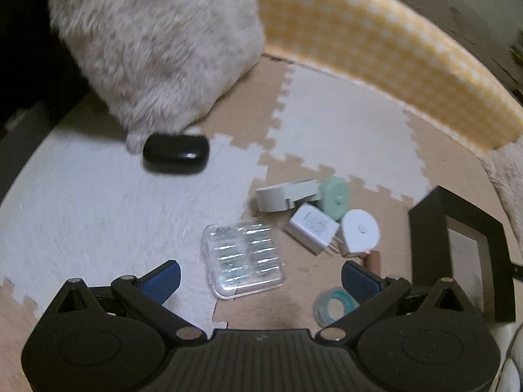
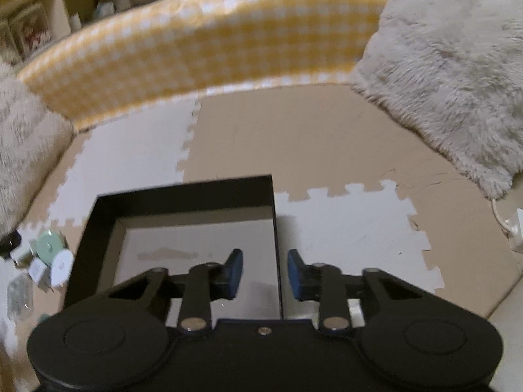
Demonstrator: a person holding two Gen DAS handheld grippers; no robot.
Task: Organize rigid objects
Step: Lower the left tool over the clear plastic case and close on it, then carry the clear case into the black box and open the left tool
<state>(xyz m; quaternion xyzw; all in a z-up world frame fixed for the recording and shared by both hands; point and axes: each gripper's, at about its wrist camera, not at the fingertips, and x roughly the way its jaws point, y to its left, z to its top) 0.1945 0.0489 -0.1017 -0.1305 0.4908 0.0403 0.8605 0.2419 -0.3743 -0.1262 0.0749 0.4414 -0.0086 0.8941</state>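
My left gripper (image 1: 260, 277) is open above the foam mat, its jaws either side of a clear plastic case (image 1: 242, 256). Beyond it lie a white charger plug (image 1: 310, 232), a white round tape dispenser (image 1: 359, 233), a green round one (image 1: 334, 197), a grey-white box (image 1: 274, 197), a teal tape ring (image 1: 333, 303) and a black oval case (image 1: 176, 156). My right gripper (image 2: 264, 272) is open, its jaws straddling the right wall of a black open box (image 2: 274, 215), touching nothing. The box also shows in the left wrist view (image 1: 425, 235).
A yellow checked cushion (image 2: 202, 42) borders the far side of the mat. Fluffy cream pillows sit at the left (image 1: 157, 42) and right (image 2: 451, 65). A white cable and plug (image 2: 514, 228) lie at the right edge. Shelves (image 2: 65, 6) stand behind.
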